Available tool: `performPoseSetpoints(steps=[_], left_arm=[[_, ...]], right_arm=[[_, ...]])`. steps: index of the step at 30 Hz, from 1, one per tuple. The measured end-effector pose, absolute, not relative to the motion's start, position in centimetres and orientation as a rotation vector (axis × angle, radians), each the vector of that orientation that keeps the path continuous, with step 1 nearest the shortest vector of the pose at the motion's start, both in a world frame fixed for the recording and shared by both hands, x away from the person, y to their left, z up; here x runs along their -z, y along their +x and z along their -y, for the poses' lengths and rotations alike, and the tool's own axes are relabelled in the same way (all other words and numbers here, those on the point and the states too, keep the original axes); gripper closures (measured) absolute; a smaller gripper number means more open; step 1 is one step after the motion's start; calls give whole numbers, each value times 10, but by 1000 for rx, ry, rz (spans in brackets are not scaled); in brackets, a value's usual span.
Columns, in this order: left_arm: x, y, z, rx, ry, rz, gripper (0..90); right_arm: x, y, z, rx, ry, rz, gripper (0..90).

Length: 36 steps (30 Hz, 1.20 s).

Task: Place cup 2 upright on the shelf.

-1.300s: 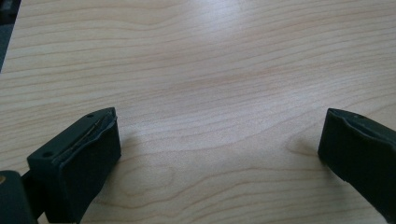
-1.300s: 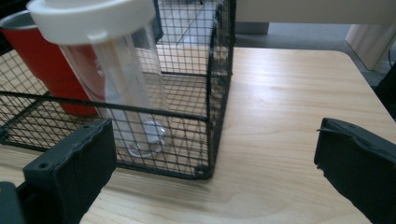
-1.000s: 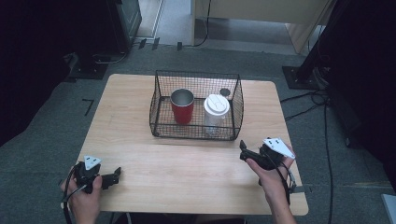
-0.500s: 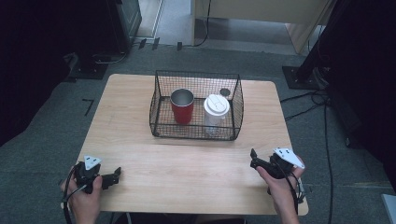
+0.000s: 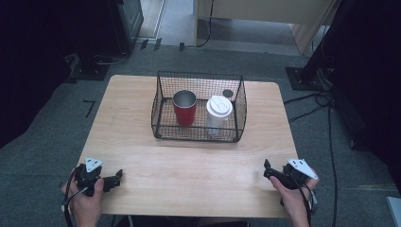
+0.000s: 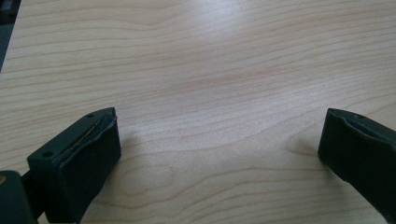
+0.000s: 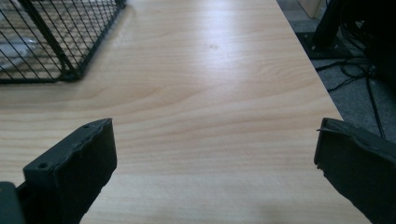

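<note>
A black wire basket (image 5: 198, 106) stands at the middle far side of the wooden table (image 5: 189, 161). Inside it are a red cup with a metal rim (image 5: 185, 108) on the left and a white lidded cup (image 5: 219, 111) on the right, both upright. My left gripper (image 5: 117, 176) rests near the front left corner, open, over bare wood (image 6: 219, 135). My right gripper (image 5: 266, 170) sits near the front right corner, also open with nothing between its jaws (image 7: 215, 140). The basket's near corner (image 7: 71, 74) shows at the upper left of the right gripper view.
A small dark round thing (image 5: 228, 93) lies in the basket's back right. The table's right edge (image 7: 322, 84) runs close beside my right gripper, with cables (image 5: 326, 101) and a black stand base (image 5: 302, 78) on the grey floor beyond.
My right gripper has drawn back toward the front edge and to the right, away from the basket. The left gripper has stayed put.
</note>
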<state>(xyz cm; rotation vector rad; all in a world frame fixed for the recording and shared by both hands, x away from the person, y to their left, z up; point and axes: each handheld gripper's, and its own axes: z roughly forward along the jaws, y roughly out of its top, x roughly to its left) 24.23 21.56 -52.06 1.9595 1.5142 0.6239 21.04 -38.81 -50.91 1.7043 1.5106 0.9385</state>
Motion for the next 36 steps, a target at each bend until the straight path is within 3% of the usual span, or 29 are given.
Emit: performPoseSetpoints(steps=[25,36], left_arm=[[521,242,-216,-623,1960,-1515,0],[521,242,-215,-624,1958,-1515,0]], right_arm=[[528,197,411,-680,1784,-1641,0],[529,199,414,-748,1797,-1708,0]])
